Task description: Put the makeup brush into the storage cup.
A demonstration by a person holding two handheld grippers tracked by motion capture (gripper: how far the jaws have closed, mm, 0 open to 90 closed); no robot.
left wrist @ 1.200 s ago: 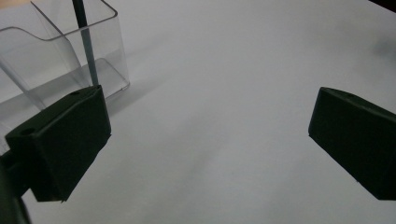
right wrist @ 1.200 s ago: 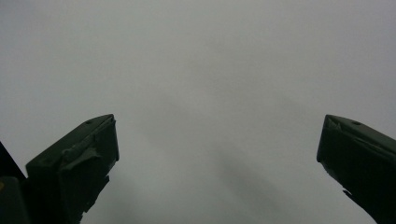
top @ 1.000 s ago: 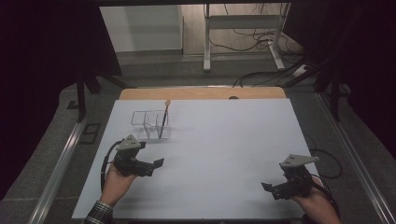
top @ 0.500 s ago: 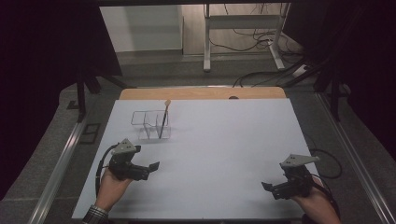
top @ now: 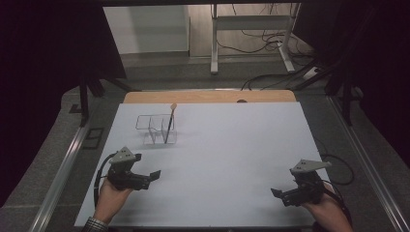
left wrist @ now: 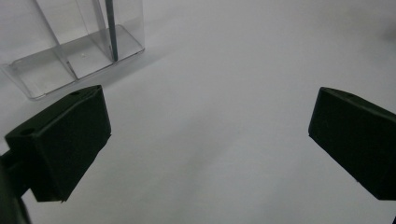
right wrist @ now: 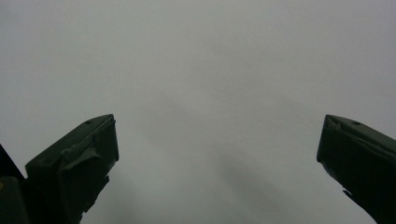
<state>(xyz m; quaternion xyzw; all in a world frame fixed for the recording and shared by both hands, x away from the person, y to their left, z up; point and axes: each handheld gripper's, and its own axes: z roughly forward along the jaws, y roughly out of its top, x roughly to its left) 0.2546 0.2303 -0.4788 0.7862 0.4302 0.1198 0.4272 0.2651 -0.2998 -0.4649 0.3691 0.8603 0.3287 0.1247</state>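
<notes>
Left gripper [top: 153, 175] drew back; one pencil [top: 169, 123], one holder [top: 147, 123]

High view: fixed above the near edge of the table [top: 232, 145], facing forward and down, far off.
Left gripper view: low over the table, close, facing the clear holder [left wrist: 70, 51] near the far left corner.
Right gripper view: close, facing bare tabletop.
Shared: high and left views both catch the holder [top: 155, 129].

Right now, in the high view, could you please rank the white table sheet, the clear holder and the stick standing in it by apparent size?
1. White table sheet
2. Clear holder
3. Stick, thin, yet about as tall as the holder
</notes>
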